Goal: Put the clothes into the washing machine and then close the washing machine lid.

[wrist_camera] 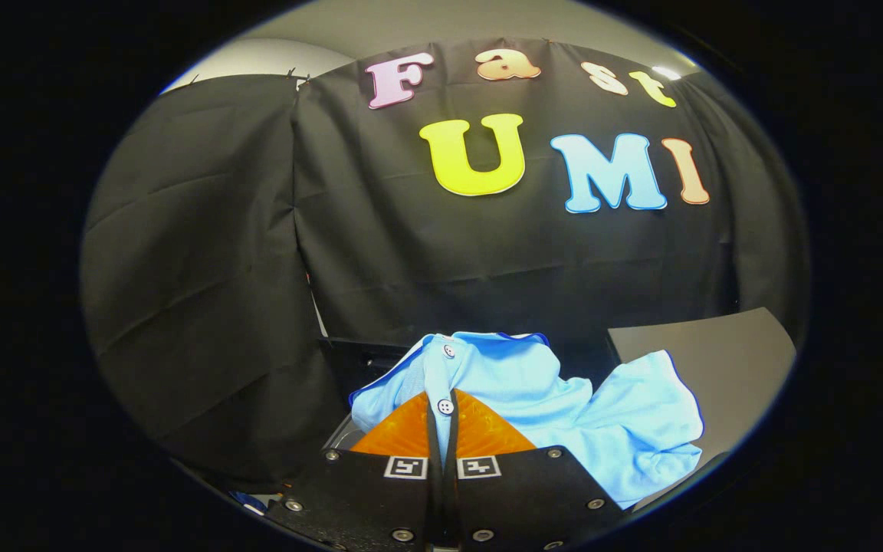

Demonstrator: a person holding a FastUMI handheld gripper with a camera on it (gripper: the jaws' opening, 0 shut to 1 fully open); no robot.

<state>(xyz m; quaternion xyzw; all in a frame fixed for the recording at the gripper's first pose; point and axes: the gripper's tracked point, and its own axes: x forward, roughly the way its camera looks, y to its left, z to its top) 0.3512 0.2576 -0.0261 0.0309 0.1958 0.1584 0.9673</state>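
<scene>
My gripper (444,410) is clamped on the light-blue buttoned knit shirt (564,406), carrying it; next I'd find the washer's opening.

Nothing here can really be read. The only signs are two small square black-and-white coded markers (443,467), one on each side of the closed jaws' slot on the gripper (442,418); they carry a blocky pattern, no letters or numbers. The light blue shirt (564,399) shows no label or brand
</scene>
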